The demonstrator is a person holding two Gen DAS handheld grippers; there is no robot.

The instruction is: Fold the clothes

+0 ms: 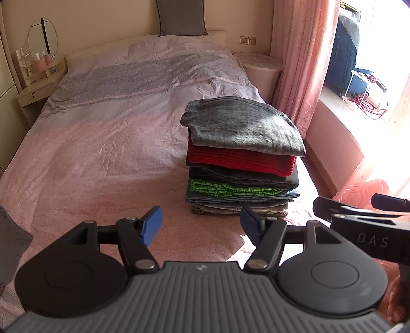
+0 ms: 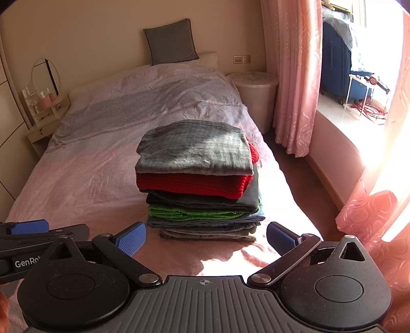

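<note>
A: Stack of folded clothes [image 2: 200, 184] sits at near right of pink bedsheet [image 1: 102, 158]. Left gripper [image 1: 201, 225] and right gripper [image 2: 205, 238]?
B: Both wide apart, empty. Fabric soft, limp; judged: grip grey top garment [image 1: 243, 125] by an edge.

Only two bits showing: "DAS" sitting on the right gripper [image 1: 358, 205]. "GenRo", cut off, showing on the left gripper [image 2: 29, 226].

A home bedroom, lit by daylight.

A bed [image 1: 107, 143] with a pink cover fills the room, a grey pillow [image 1: 181, 17] at its far end; a small dressing table with an oval mirror [image 1: 42, 38] stands far left, pink curtains [image 1: 302, 59] hang at the right window.
</note>
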